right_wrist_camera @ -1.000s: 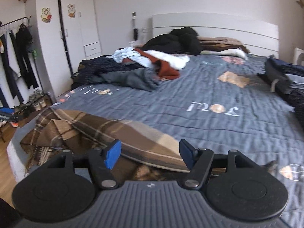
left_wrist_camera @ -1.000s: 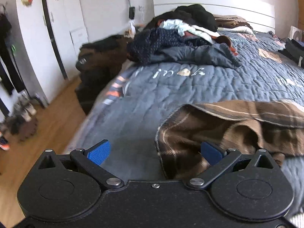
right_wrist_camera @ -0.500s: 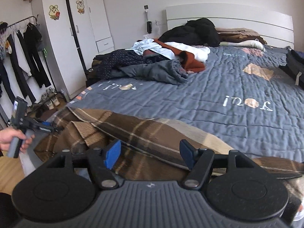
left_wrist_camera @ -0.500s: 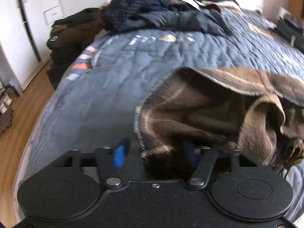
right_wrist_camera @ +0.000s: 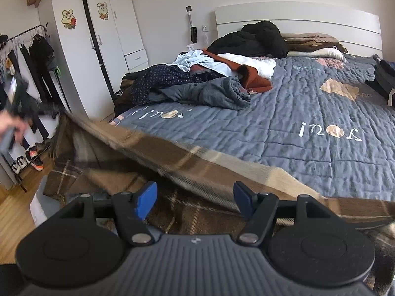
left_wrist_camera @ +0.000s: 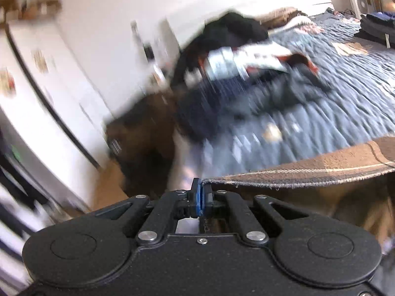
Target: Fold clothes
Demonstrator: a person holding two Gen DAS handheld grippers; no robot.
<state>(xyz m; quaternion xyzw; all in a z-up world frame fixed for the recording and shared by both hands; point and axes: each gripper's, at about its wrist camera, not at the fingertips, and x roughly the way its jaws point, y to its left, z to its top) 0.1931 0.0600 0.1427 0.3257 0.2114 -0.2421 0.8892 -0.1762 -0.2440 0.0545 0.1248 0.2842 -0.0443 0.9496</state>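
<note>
So the left gripper is clenched tight on the corner of the brown plaid scarf, blue pads pressed together with the fringed hem pinched right between them, and that view is pretty motion-blurred. The right gripper has its jaws spread wide, gripping nothing, hovering just over the scarf's middle. The scarf sits at the near edge of the bed, its long axis running across that edge: one end lifted off toward the left side where a hand holds the other gripper, the rest trailing low to the right, with more of it bunched underneath. Beyond it is bare grey quilt, then a heap of loose clothes along the bed's left side, and a black coat up at the headboard. A darker stack sits on the right edge. Far left there's a white wardrobe and a clothes rack.
</note>
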